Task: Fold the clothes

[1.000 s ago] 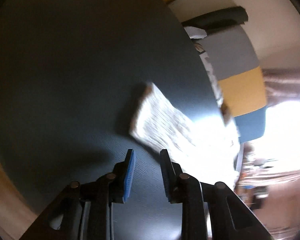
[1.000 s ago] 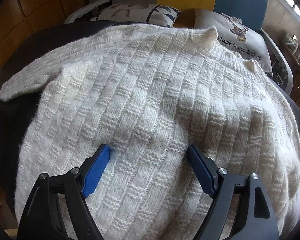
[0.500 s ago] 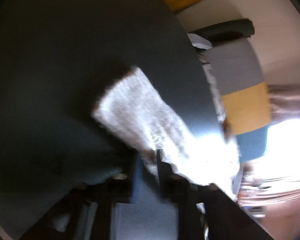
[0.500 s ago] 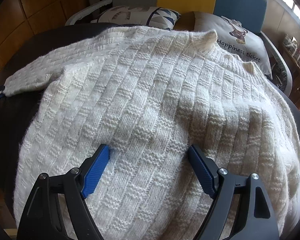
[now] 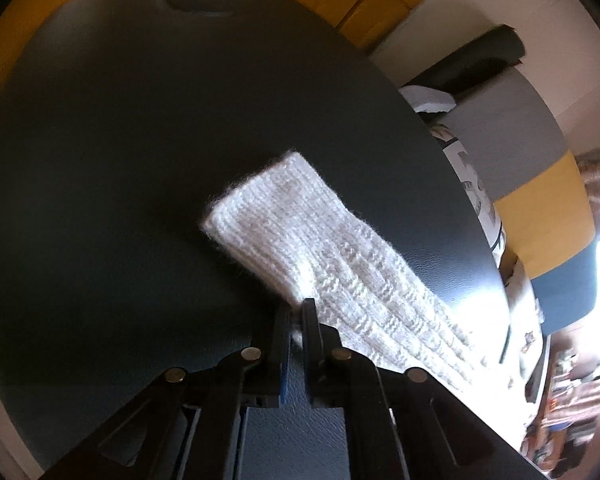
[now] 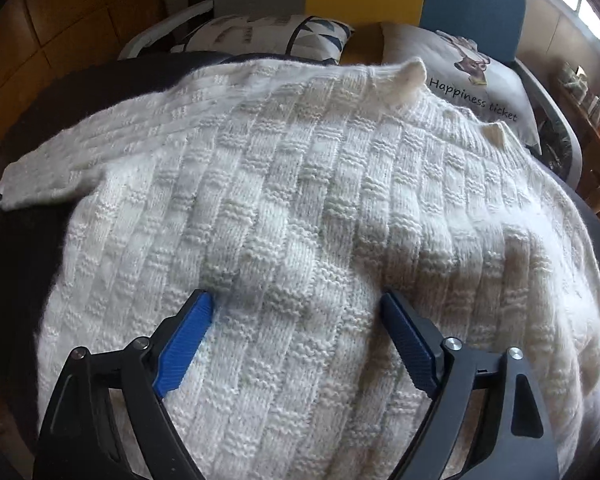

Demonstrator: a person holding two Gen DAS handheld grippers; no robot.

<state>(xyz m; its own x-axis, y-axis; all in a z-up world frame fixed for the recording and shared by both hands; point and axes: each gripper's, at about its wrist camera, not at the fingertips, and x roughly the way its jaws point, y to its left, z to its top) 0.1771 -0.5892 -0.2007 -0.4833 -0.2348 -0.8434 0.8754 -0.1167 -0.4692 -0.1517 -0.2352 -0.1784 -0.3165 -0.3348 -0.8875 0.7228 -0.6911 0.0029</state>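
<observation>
Left hand-held gripper (image 5: 296,314) pinches the sweater (image 6: 300,220) sleeve (image 5: 300,240); right hand-held gripper (image 6: 296,312) gapes wide.

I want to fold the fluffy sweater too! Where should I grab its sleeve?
Probably the sleeve near its cuff, pinching the thin long edge from the side. It lies flat on the table, and the left gripper grips that edge.

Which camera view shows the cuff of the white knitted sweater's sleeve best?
The left wrist view: the cuff lies close and central on the dark table, just beyond the left tongs. The right wrist view shows it only small at the left edge.
</observation>
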